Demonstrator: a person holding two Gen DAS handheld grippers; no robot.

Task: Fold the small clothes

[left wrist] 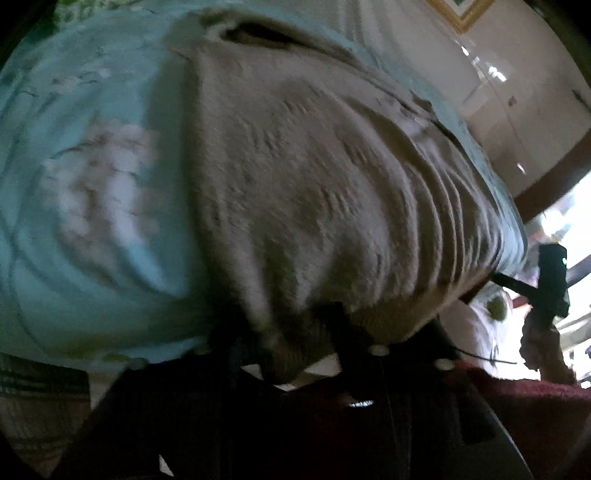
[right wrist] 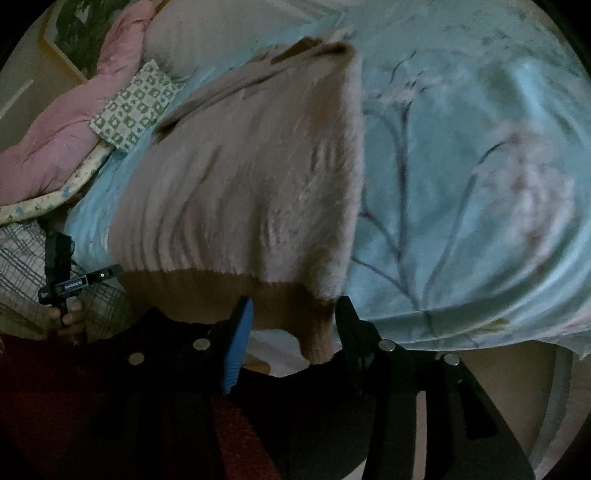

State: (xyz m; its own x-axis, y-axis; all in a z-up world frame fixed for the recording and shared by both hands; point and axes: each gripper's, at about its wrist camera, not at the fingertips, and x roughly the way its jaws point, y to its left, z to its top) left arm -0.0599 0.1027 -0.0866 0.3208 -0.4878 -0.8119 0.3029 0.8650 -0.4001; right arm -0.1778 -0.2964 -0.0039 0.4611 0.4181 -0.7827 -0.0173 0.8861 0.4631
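A beige fuzzy knit garment [left wrist: 314, 177] lies spread on a light blue floral bedsheet [left wrist: 74, 184]. Its ribbed hem hangs over the bed's near edge. My left gripper [left wrist: 291, 332] is at that hem and its dark fingers look closed on the cloth, which bunches between them. In the right wrist view the same garment [right wrist: 251, 177] lies on the sheet [right wrist: 480, 184]. My right gripper [right wrist: 295, 332] is open, with its blue-padded finger [right wrist: 238, 343] and its black finger [right wrist: 351, 332] on either side of the hem's hanging corner [right wrist: 314, 339].
A pink quilt [right wrist: 74, 122] and a green-patterned cloth [right wrist: 136, 107] lie at the far left of the bed. The other hand-held gripper [right wrist: 62, 273] shows at the left. A wall and a picture frame [left wrist: 461, 14] lie beyond the bed.
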